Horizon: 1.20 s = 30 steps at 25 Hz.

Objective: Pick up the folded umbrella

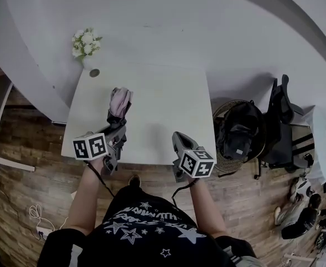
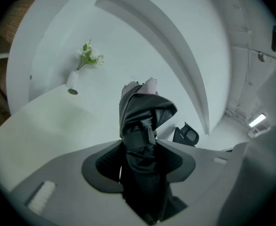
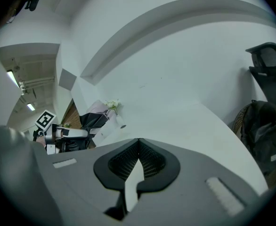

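The person's dark shirt (image 1: 143, 227) with white stars bears lettering too blurred to read. The left gripper (image 2: 140, 161) is clamped on the folded umbrella (image 2: 145, 121), which sticks out ahead of its jaws, above the table (image 1: 163, 110). To its right, the right gripper (image 3: 138, 147) is closed with nothing in it.

Head view looks steeply down on the table (image 1: 163, 115); both gripper views look low across it, sharing umbrella (image 1: 119, 102) and flowers (image 1: 85, 42).
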{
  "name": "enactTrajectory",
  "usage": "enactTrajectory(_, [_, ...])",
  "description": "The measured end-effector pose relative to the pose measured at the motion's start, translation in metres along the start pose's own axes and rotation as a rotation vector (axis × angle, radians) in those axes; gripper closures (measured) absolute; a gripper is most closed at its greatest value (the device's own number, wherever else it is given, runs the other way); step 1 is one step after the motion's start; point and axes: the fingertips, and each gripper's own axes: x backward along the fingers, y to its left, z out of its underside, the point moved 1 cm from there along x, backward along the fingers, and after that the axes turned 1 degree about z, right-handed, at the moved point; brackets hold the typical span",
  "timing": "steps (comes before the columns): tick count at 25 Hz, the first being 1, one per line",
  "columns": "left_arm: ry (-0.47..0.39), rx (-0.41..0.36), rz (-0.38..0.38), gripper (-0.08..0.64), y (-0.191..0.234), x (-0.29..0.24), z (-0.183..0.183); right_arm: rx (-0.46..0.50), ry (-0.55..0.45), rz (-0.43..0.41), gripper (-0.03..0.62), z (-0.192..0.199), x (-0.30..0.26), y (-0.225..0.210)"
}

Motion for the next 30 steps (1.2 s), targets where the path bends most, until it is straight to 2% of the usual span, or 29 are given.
enactTrajectory(8, [-0.064, -0.083, 0.004, 0.354, -0.04, 0.03, 0.028, 0.011, -0.005, -0.016, 0.575, 0.024, 0.048, 0.002])
enactTrajectory(19, [-0.157, -0.1, 0.024, 0.354, -0.09, 0.086, 0.091, 0.04, 0.011, -0.055, 0.575, 0.067, 0.105, 0.017])
enactTrajectory(30, [-0.188, -0.096, 0.02, 0.354, -0.104, 0.128, 0.136, 0.078, 0.029, -0.068, 0.575, 0.099, 0.154, 0.035])
